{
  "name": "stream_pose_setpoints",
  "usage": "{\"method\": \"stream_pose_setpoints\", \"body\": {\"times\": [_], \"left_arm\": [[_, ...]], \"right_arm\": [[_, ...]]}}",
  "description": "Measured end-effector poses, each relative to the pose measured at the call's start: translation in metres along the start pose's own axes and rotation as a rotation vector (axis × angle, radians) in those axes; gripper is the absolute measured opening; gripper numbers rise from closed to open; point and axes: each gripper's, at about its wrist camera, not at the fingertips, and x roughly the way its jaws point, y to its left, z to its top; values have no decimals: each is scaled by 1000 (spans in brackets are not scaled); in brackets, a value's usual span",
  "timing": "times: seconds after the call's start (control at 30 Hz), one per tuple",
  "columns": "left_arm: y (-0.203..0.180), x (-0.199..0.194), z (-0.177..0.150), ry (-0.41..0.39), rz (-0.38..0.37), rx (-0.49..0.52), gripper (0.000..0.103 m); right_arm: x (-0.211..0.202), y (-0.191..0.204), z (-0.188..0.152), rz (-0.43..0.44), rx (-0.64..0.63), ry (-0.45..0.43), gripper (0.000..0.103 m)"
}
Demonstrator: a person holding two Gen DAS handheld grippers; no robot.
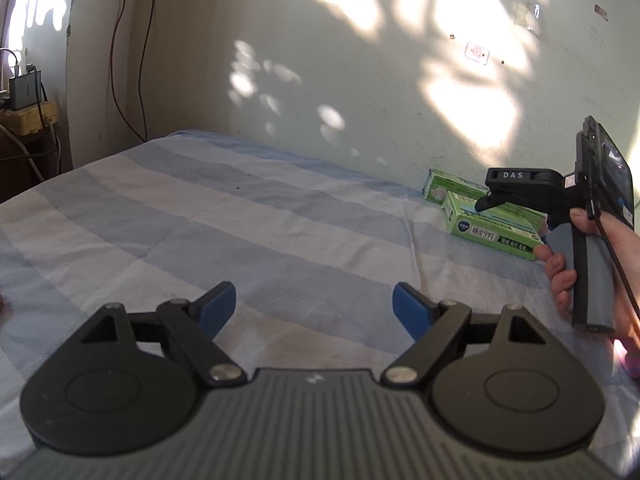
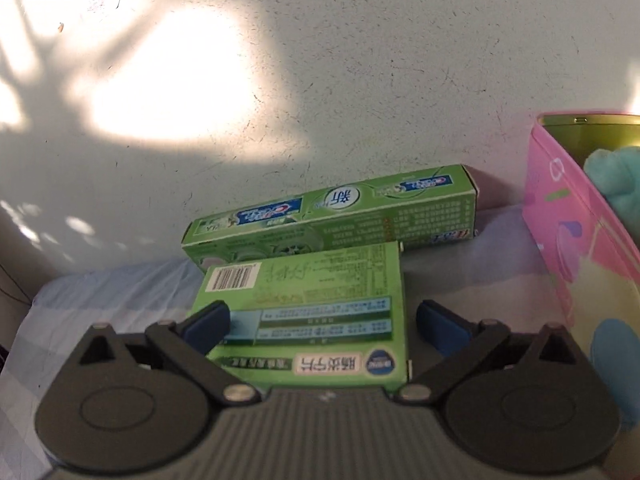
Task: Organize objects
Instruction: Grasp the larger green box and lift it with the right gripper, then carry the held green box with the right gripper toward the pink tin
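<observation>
A green medicine box (image 2: 312, 280) lies flat on the striped bed sheet (image 1: 240, 220), close to the wall. Behind it, against the wall, lies a longer green toothpaste box (image 2: 332, 212). My right gripper (image 2: 322, 316) is open wide around the medicine box: its left pad (image 2: 210, 320) sits at the box's left edge, while the right pad (image 2: 436, 320) stands apart from it. The left wrist view shows the right gripper (image 1: 484, 204) tilted down over the medicine box (image 1: 492, 232), with the toothpaste box (image 1: 448, 186) beyond. My left gripper (image 1: 315, 300) hovers open over bare sheet, holding nothing.
A pink box (image 2: 560, 220) with something teal (image 2: 612, 176) inside stands right of the green boxes. A person's hand (image 1: 560, 276) grips the right gripper's handle. The wall runs along the far bed edge. A power adapter (image 1: 24, 88) and cables sit at the far left.
</observation>
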Motion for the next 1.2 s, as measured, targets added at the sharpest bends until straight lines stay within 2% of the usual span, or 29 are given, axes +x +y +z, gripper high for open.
{"method": "stream_pose_setpoints", "body": {"times": [0.2, 0.37, 0.43, 0.5, 0.57, 0.67, 0.7, 0.73, 0.83, 0.9, 1.07, 1.13, 1.2], "left_arm": [[-1, 1, 0, 8, -11, 6, 88], [2, 2, 1, 4, -1, -10, 88], [7, -2, 2, -25, 21, -41, 88], [13, -7, 6, -68, 51, -82, 88], [20, -11, 8, -99, 70, -121, 88], [29, -13, 12, -118, 89, -175, 88], [32, -14, 12, -122, 97, -192, 88], [35, -14, 13, -126, 105, -211, 88], [44, -17, 14, -136, 120, -268, 88], [49, -17, 14, -136, 118, -296, 88], [48, -14, 14, -111, 103, -290, 88], [48, -15, 14, -113, 106, -284, 88], [48, -14, 14, -109, 108, -285, 88]], "right_arm": [[13, 7, 8, 82, -44, 25, 103], [12, 27, -3, 169, -193, 58, 103], [8, 33, -7, 218, -237, 87, 103], [-1, 39, -13, 235, -301, 71, 102], [-5, 43, -17, 343, -345, 133, 98], [-21, 64, -35, 415, -447, 146, 98], [-24, 77, -42, 446, -475, 170, 95], [-27, 88, -51, 468, -508, 192, 97], [-47, 109, -79, 501, -629, 176, 97], [-61, 114, -95, 479, -706, 132, 97], [-76, 118, -114, 323, -883, -96, 103], [-71, 120, -108, 300, -895, -144, 103], [-59, 121, -96, 299, -881, -132, 103]]}}
